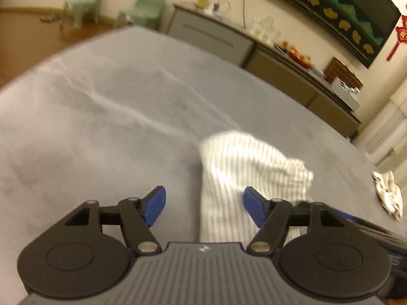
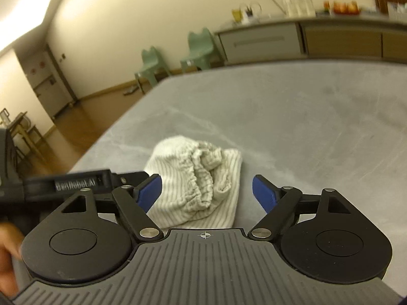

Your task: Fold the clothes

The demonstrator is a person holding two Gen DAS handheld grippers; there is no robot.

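Observation:
A white garment with thin grey stripes [image 1: 249, 178] lies folded into a small bundle on the grey cloth-covered surface [image 1: 101, 127]. My left gripper [image 1: 204, 203] hovers just over its near end, open, with the right blue pad above the fabric and the left pad over bare grey cloth. In the right wrist view the same bundle [image 2: 198, 185] shows its gathered elastic waistband on top. My right gripper [image 2: 206, 190] is open around the bundle's near end, and neither pad presses on it. The left gripper's body [image 2: 76, 183] shows at the left of that view.
A second crumpled white cloth [image 1: 389, 193] lies near the surface's right edge. A long low cabinet [image 1: 279, 71] with glassware and boxes runs along the far wall. Two green chairs [image 2: 175, 58] stand on the wooden floor beyond the far corner. A person's hand [image 2: 7, 254] holds the left gripper.

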